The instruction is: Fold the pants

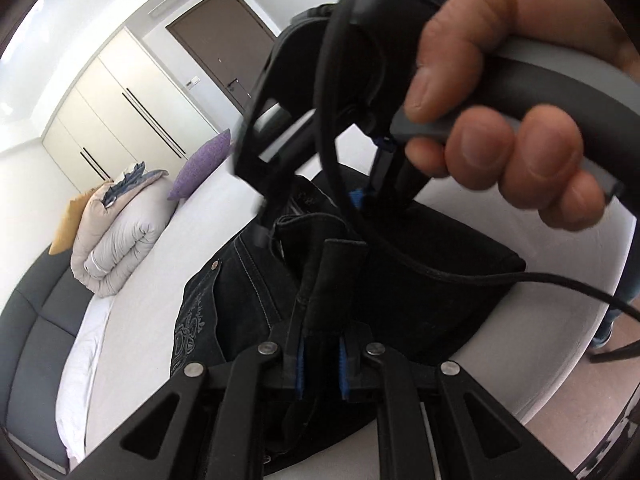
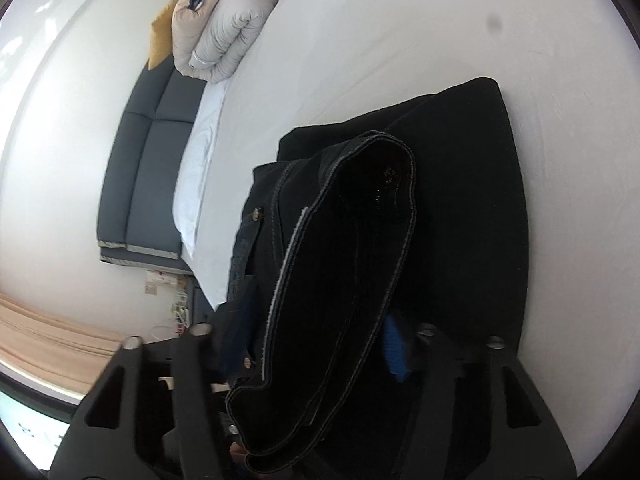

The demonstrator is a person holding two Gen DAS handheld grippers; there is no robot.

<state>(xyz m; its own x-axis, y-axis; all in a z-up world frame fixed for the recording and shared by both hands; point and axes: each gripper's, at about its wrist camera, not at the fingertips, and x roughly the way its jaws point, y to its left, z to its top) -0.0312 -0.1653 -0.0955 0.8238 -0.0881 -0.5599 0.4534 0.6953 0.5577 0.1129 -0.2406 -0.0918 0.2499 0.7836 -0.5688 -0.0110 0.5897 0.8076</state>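
Black jeans (image 1: 248, 292) lie partly folded on a white bed (image 1: 144, 312). My left gripper (image 1: 322, 360) is shut on a strip of the jeans' fabric, which stands up between its blue pads. The right gripper, held in a hand (image 1: 500, 120), hangs close above the jeans in the left wrist view. In the right wrist view the right gripper (image 2: 320, 344) is shut on the jeans' waistband (image 2: 344, 264), which fills the gap between its fingers and hides the tips. The rest of the jeans (image 2: 472, 184) lies flat on the bed (image 2: 360, 40).
A rolled beige and grey duvet (image 1: 116, 236), a purple pillow (image 1: 200, 164) and a yellow pillow (image 1: 66, 228) lie at the bed's far end. A dark padded headboard (image 1: 36, 336) runs along the left. A black cable (image 1: 560, 284) trails right. Wardrobes and a brown door stand beyond.
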